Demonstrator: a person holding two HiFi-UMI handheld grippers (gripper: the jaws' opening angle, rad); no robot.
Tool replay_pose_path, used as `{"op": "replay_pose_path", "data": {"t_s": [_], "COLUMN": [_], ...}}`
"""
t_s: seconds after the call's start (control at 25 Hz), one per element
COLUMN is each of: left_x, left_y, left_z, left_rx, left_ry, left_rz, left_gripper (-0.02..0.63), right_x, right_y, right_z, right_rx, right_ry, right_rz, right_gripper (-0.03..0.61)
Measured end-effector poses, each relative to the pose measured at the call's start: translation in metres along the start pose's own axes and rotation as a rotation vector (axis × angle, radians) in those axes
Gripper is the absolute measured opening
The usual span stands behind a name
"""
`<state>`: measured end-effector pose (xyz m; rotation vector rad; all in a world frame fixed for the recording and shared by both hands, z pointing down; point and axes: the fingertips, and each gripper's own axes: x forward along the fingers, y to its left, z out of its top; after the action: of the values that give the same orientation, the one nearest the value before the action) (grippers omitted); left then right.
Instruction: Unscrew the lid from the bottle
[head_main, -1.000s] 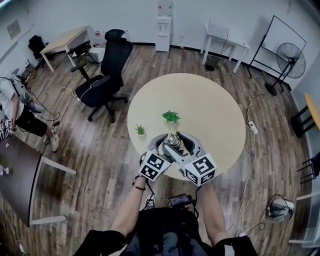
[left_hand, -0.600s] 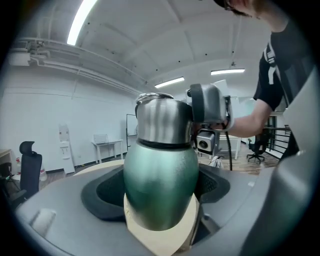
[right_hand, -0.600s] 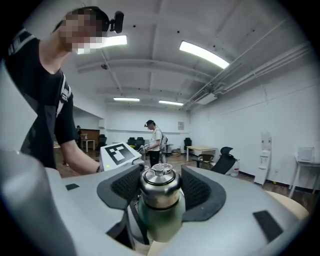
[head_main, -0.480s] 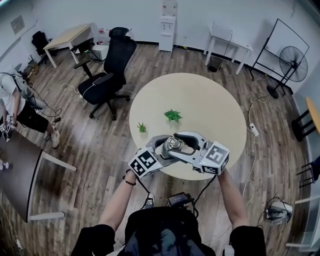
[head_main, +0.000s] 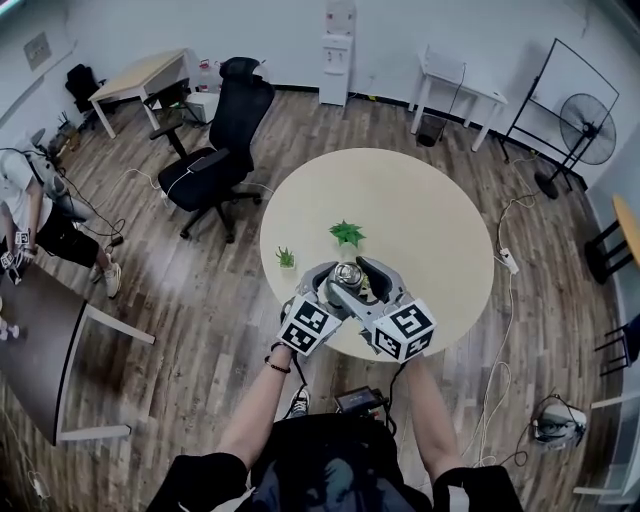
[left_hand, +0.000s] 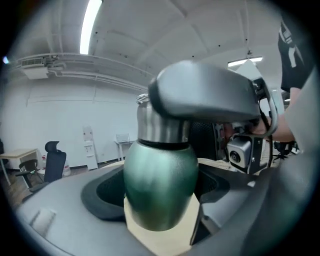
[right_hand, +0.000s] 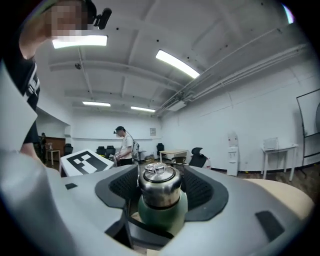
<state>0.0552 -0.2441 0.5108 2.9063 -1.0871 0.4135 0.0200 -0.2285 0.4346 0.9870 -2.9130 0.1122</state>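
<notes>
L gripper (left_hand: 160, 197) is nearest, clamped on the bottle (left_hand: 159, 170). Its pads press the green body low down on both sides, w/ table surface showing under it. R gripper (right_hand: 159, 195) comes in about level from the opposite side and higher up, jaws round the lid (right_hand: 159, 181). Those jaws have just been opening w/ the lid btwn them, and the pads look just off the steel, so no grip there right now. Prob. a reset btwn twists.

Bottle stands upright near the front edge of the table (head_main: 430, 220), directly btwn the 2 grippers, long axis vertical. Lid sits on top of the neck. No gap shows at the seam, so can't tell how far it's backed off.

Key relation: lid is dead ahead of R's jaws and centred, its axis at right angles to the way R points. Next move prob. = close R on lid, then swing R round that vertical axis while L holds the body fixed. R is the hand for the lid; L sits below it.

Farther out, 2 small plants (head_main: 346, 233) stand just beyond the bottle, apart from both grippers. Beyond the table, a chair (head_main: 225, 130).
</notes>
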Motion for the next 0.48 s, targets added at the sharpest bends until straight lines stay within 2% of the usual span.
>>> {"op": "replay_pose_path", "data": {"t_s": [0.08,0.2,0.48], "left_x": [0.002,-0.001,-0.028], "left_y": [0.001,-0.004,-0.023], "left_z": [-0.001,0.0,0.025], "left_rx": [-0.015,-0.015,0.075], "left_ry": [0.003,-0.007,-0.064], "left_rz": [0.022,-0.019,-0.271], "left_gripper": [0.385,0.384,0.383], "right_x": [0.001,0.0,-0.016], "right_y": [-0.003,0.002,0.029], "right_z": [-0.004,-0.004,0.024], "right_rx": [-0.009,-0.035,-0.075], "right_ry": [0.011,0.019,0.025], "right_rz": [-0.045,-0.008,0.362], "right_gripper": [0.265,0.264,0.264]}}
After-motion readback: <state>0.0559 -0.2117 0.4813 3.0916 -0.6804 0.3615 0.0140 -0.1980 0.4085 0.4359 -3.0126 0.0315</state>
